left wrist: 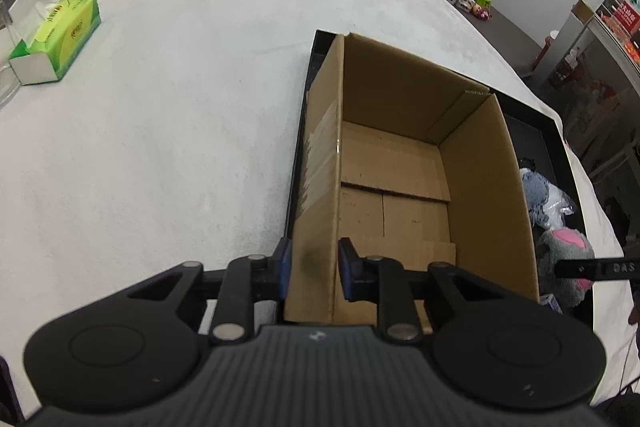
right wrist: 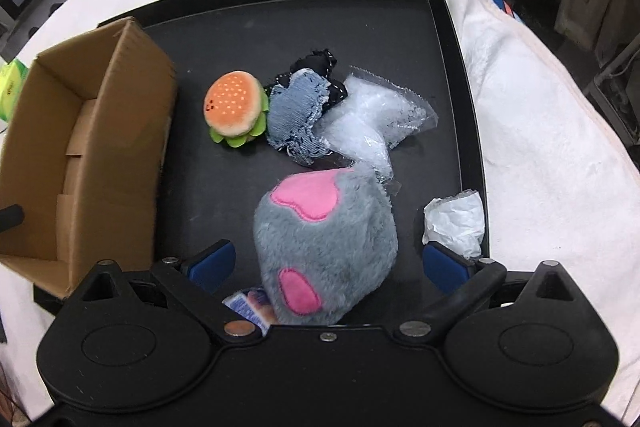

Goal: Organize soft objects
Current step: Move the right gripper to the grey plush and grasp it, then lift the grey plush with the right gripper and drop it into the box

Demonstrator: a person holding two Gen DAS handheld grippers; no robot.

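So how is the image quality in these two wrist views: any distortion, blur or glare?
Left wrist view: strong fisheye bending of the table edge, cardboard box sharp. Right wrist view: same bowing on the black tray, glare on the clear plastic bag, slight blur along the box's near wall, grey plush paw sharp.

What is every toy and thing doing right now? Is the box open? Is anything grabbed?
cardboard box: open, empty, standing in the tray
left gripper: shut on the box's near wall
right gripper: open, fingers either side of the grey paw plush
grey paw plush: lying in the tray, not gripped
burger plush: lying in the tray
denim scrap: crumpled
clear plastic bag: crumpled
black tray: on white cloth
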